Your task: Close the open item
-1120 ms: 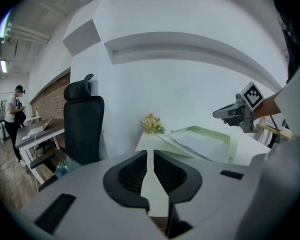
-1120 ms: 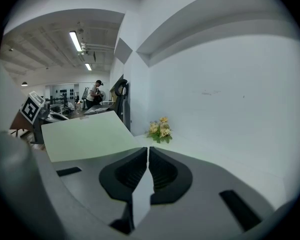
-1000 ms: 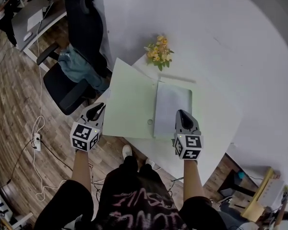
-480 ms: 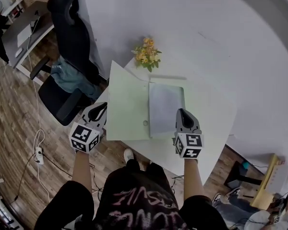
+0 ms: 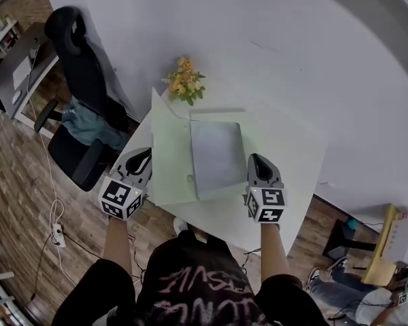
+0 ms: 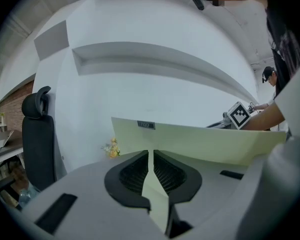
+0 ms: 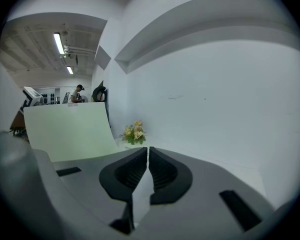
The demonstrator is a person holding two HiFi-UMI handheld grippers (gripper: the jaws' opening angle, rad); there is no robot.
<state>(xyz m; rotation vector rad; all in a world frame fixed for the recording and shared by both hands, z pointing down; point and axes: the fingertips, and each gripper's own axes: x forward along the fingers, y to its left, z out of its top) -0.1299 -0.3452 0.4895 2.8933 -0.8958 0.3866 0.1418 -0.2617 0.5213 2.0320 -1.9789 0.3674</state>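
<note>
A pale green folder lies open on the white table [image 5: 285,155], with a white sheet [image 5: 217,156] on its right half. Its left cover [image 5: 170,148] is lifted and stands steeply. My left gripper [image 5: 139,156] is at the cover's left edge, shut on it. In the left gripper view the green cover [image 6: 200,141] runs through the closed left gripper [image 6: 151,156] and rises as a wide wall ahead. My right gripper [image 5: 256,160] sits at the folder's right edge, shut; the right gripper [image 7: 148,151] shows only pale surface beyond its jaws, with the cover [image 7: 70,129] at left.
A small bunch of yellow flowers [image 5: 183,80] stands at the table's far left corner by the white wall. A black office chair [image 5: 78,80] with a teal cloth is left of the table. Wooden floor and cables lie below left.
The folder's left cover has swung up from nearly flat to steep, and looks narrower from above. Both grippers keep their places at the folder's edges.
</note>
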